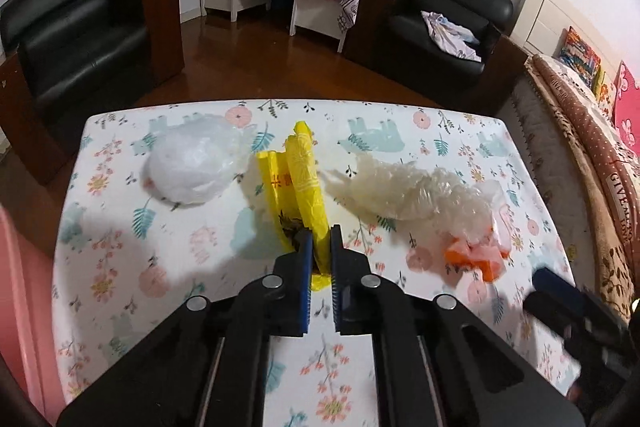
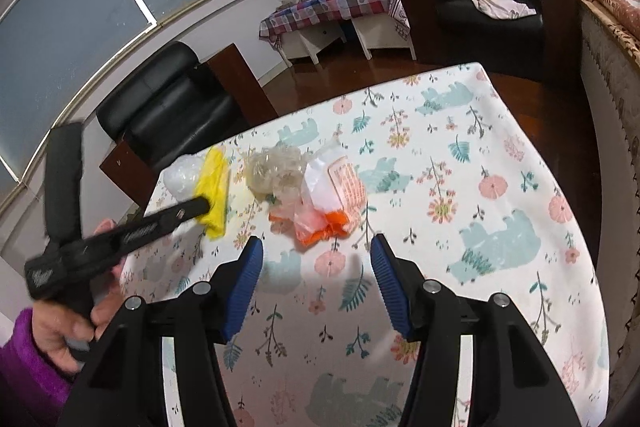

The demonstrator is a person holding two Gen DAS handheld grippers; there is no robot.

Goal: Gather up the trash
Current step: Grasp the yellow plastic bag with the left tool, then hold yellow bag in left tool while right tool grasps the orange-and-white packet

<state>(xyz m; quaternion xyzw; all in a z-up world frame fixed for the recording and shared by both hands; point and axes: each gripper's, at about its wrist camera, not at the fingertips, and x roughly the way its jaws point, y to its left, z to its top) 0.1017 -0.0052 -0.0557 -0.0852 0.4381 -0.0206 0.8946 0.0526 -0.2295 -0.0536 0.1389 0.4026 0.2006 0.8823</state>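
- Floral cloth covers the worktop (image 1: pixel 120 267), with 2 black armchairs and a checked side table on the dark wood floor beyond it.
- Far left lies a white plastic bag (image 1: pixel 188 167), puffed and knotted; it looks light and soft, so a pinch on a loose fold near its right tip should do.
- Just right of it, the yellow bag (image 1: pixel 298 179) is bunched into a strip running near to far. The left hand-held gripper (image 1: pixel 320 247) has its jaws drawn nearly together on the strip's near end, pinching the film. Thin film like this is probably slippery and weightless, so a bunched part gives the surest hold.
- Right again sits a crumpled clear wrapper (image 1: pixel 412 191), crinkly and springy; its thick middle looks the best place to take hold.
- Touching its near right end is an orange and white packet (image 2: pixel 332 203), partly under pale film. It seems limp, so gathering several layers at once would be wise.
- The right hand-held gripper (image 2: pixel 316 259) hovers above the worktop just near that packet, jaws spread wide and holding nothing.
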